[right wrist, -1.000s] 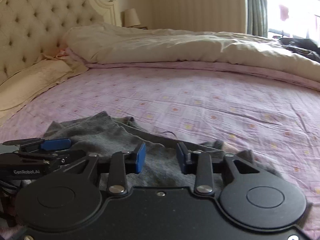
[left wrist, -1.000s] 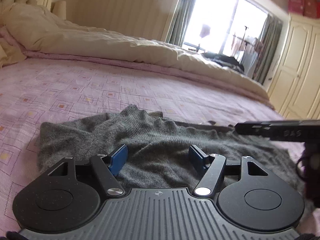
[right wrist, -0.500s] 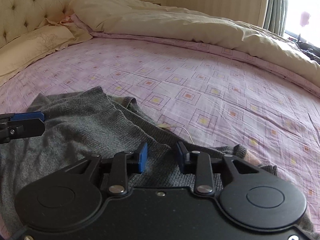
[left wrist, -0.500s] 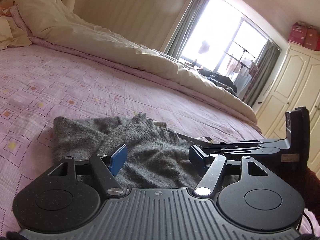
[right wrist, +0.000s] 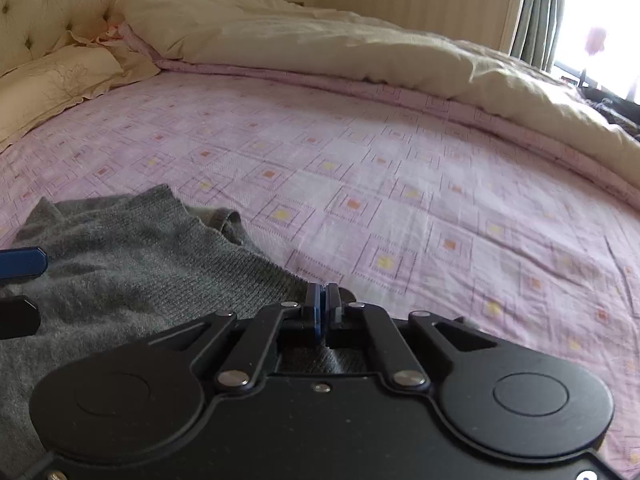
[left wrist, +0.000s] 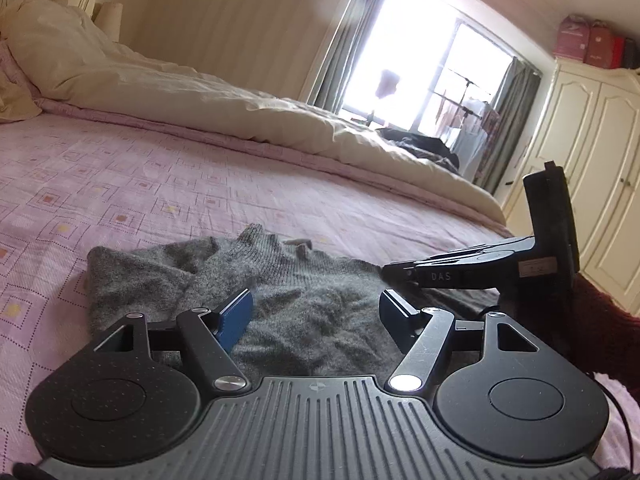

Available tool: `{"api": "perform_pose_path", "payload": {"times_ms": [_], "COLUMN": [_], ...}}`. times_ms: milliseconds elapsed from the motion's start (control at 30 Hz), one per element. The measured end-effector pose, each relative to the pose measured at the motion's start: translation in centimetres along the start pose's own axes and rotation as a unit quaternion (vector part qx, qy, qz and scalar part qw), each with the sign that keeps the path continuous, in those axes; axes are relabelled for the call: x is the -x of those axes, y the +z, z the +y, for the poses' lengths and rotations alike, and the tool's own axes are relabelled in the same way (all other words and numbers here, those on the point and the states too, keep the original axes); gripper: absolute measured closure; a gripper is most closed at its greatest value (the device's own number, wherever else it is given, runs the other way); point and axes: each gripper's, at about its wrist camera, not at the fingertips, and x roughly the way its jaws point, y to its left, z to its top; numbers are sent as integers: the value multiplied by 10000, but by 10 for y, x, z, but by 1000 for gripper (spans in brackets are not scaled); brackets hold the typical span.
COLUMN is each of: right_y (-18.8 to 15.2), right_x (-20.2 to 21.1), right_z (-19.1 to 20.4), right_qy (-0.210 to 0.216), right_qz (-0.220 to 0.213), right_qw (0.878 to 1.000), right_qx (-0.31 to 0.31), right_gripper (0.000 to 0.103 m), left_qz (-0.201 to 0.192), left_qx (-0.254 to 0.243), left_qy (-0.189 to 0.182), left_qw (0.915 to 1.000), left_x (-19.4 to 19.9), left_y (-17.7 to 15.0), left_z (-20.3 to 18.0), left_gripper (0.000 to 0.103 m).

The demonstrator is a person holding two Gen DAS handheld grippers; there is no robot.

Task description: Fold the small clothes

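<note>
A grey knitted sweater [left wrist: 304, 304] lies rumpled on the pink patterned bed sheet [left wrist: 160, 200]; it also shows in the right wrist view [right wrist: 132, 264]. My left gripper [left wrist: 316, 312] is open, its blue pads spread low over the middle of the sweater. My right gripper [right wrist: 323, 304] has its jaws closed at the sweater's right edge, pinching the knit fabric. The right gripper also shows in the left wrist view [left wrist: 390, 272], at the sweater's right side. The left fingertips [right wrist: 20, 262] show at the left edge of the right wrist view.
A cream duvet [right wrist: 360, 48] is bunched along the far side of the bed, with pillows [right wrist: 52, 84] and a tufted headboard [right wrist: 48, 4] at the left. A window [left wrist: 420, 72] and cream wardrobes [left wrist: 592, 168] stand beyond the bed.
My right gripper has closed on the sweater's right edge; it was open before. Both grippers have shifted a little over the sweater. My left gripper stays open.
</note>
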Motion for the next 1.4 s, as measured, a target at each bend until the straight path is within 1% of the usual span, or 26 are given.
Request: {"api": "perform_pose_path", "payload": {"times_ms": [33, 67, 100, 133, 200, 267, 400, 467, 533, 567, 700, 733, 767, 800, 867, 900, 933, 967, 1000, 1067, 1100, 1133, 1200, 1267, 1367, 1400], "right_y": [-1, -1, -1, -2, -3, -6, -20, -29, -36, -39, -50, -52, -53, -51, -50, -52, -55, -57, -59, -59, -59, -59, -59, -61, -64, -67], "right_x": [2, 7, 12, 21, 46, 69, 91, 90, 81, 75, 56, 54, 56, 58, 57, 53, 51, 52, 57, 72, 81, 92, 113, 128, 140, 142], "right_z": [-3, -8, -14, -22, -39, -54, -72, -80, -83, -83, -82, -80, -77, -74, -77, -84, -90, -94, -96, -95, -93, -91, -82, -67, -35, -23], "right_qy": [15, 37, 52, 33, -44, -191, -523, -541, -595, -658, -694, -696, -747, -905, -1356, -1399, -1313, -1197, -1136, -1126, -1130, -1083, -893, -678, -424, -339], "right_qz": [-66, -159, -252, -383, -647, -738, -556, -420, -269, -202, 17, 40, 24, -1, -44, 60, 114, 71, -39, -318, -452, -590, -818, -933, -962, -966], "right_qw": [9999, 9994, 9985, 9969, 9924, 9905, 9917, 9910, 9900, 9896, 9892, 9893, 9900, 9898, 9855, 9838, 9832, 9833, 9835, 9816, 9804, 9797, 9790, 9804, 9852, 9871], "right_qx": [-107, -291, -476, -687, -1050, -1148, -1037, -1154, -1252, -1264, -1291, -1280, -1200, -1103, -1018, -1120, -1267, -1371, -1410, -1511, -1553, -1582, -1641, -1599, -1357, -1234], "right_gripper": [90, 82, 69, 67, 67, 67, 66, 66, 58, 57, 57, 73, 100, 97, 97, 97, 96, 96, 93, 72, 52, 43, 42, 42, 42, 41], "left_qz": [119, 225, 243, 232, 280, 319, 322, 326, 338, 350, 413, 426, 431, 432, 426, 427, 429, 438, 451, 485, 512, 532, 582, 664, 869, 922], "left_qx": [42, 110, 155, 156, 42, -44, 74, 70, -11, -53, -231, -274, -292, -287, -262, -257, -263, -285, -321, -417, -488, -539, -669, -815, -1054, -1060], "left_qy": [106, 145, 144, 190, 298, 353, 288, 297, 359, 391, 525, 554, 564, 563, 541, 537, 543, 559, 589, 660, 708, 742, 824, 911, 1125, 1217], "left_qw": [9999, 9996, 9995, 9994, 9992, 9989, 9990, 9990, 9988, 9986, 9975, 9972, 9970, 9971, 9973, 9973, 9973, 9971, 9967, 9958, 9950, 9944, 9926, 9903, 9842, 9826], "left_x": [-4, -8, -9, -9, -12, -13, -15, -15, -15, -15, -18, -19, -19, -19, -19, -19, -19, -19, -20, -21, -21, -22, -24, -26, -26, -23], "left_y": [-1, -2, -1, -1, -2, -2, -2, -3, -3, -3, -3, -3, -4, -4, -3, -3, -3, -3, -3, -3, -3, -2, -2, 0, 8, 11], "left_z": [2, 5, 6, 7, 4, 2, 7, 8, 4, 3, -3, -4, -5, -4, -2, -2, -3, -3, -4, -7, -10, -12, -16, -21, -32, -36], "left_gripper": [35, 35, 35, 35, 35, 35, 35, 35, 35, 35, 35, 35, 35, 35, 35, 35, 35, 35, 35, 35, 35, 35, 34, 33, 34, 34]}}
